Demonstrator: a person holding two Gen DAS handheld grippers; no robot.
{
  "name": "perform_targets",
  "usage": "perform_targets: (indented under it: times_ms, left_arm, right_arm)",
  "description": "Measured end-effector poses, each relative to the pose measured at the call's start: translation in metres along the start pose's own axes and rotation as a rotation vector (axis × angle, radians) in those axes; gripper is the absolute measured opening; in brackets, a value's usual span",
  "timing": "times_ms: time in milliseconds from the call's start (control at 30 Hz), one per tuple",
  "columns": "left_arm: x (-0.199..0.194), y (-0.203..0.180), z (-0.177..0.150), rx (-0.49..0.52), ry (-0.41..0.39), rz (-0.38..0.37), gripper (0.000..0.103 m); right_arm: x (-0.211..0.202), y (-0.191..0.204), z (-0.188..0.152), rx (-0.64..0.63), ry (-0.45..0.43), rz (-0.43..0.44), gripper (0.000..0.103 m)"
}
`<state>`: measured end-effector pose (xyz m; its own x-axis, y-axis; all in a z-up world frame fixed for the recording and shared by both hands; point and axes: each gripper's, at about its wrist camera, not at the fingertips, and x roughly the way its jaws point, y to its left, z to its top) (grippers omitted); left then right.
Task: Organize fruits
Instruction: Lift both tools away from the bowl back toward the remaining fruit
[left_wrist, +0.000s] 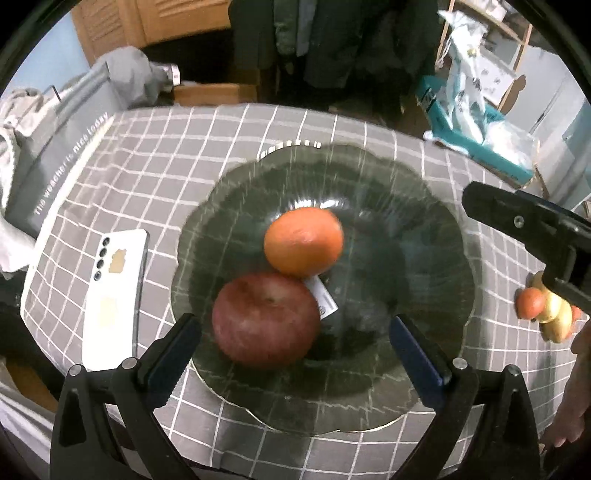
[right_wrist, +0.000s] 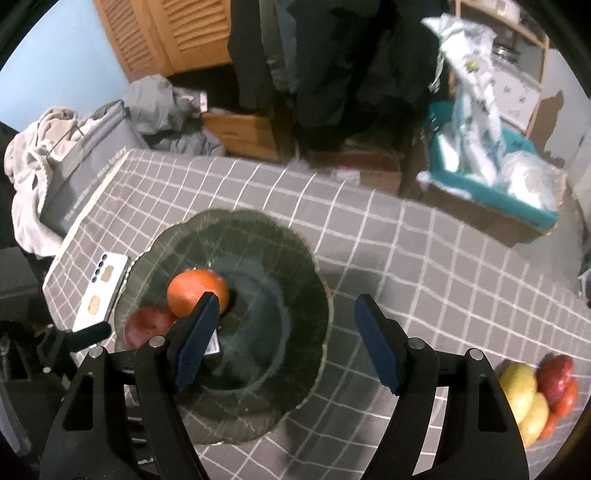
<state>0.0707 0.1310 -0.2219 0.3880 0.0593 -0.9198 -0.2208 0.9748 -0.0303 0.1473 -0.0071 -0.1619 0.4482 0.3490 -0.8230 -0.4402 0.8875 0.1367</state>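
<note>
Left gripper (left_wrist: 295, 332): jaws spread wide, nothing clamped. Directly ahead of and below it sits the dark green scalloped glass plate (left_wrist: 424, 206) on the desk (left_wrist: 155, 155), which is covered w/ a grey cloth w/ white grid lines. In the plate, between the left gripper's fingers but clear of both pads: a round red apple (left_wrist: 264, 321). Just beyond the apple, touching it: a round orange (left_wrist: 303, 240). A small white paper tag (left_wrist: 323, 297) lies at the fruits' right side.

Right gripper (right_wrist: 286, 336): jaws open, nothing held. Its left finger overlaps the orange in the right wrist view; contact can't be confirmed. The plate lies ahead-left of this gripper.

To the right gripper's right, near the desk edge: a pile of yellow and red fruits (right_wrist: 535, 395), well apart from the plate.

Left of the left gripper, just beside the plate: a white smartphone (left_wrist: 114, 291), lying camera side up.
</note>
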Motion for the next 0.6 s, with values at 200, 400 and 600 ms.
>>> perform_targets:
  times_ms: [200, 400, 600]
  left_arm:
    - [-0.028, -0.007, 0.002, 0.003, -0.067, -0.029, 0.102]
    - [-0.052, -0.022, 0.003, 0.029, -0.127, -0.059, 0.102]
    - [-0.071, -0.040, 0.003, 0.069, -0.174, -0.083, 0.102]
  right_arm:
    - [-0.032, -0.015, -0.002, 0.029, -0.063, -0.048, 0.076]
    - [-0.064, -0.034, -0.008, 0.070, -0.113, -0.082, 0.077]
    - [-0.092, -0.052, -0.015, 0.098, -0.152, -0.119, 0.077]
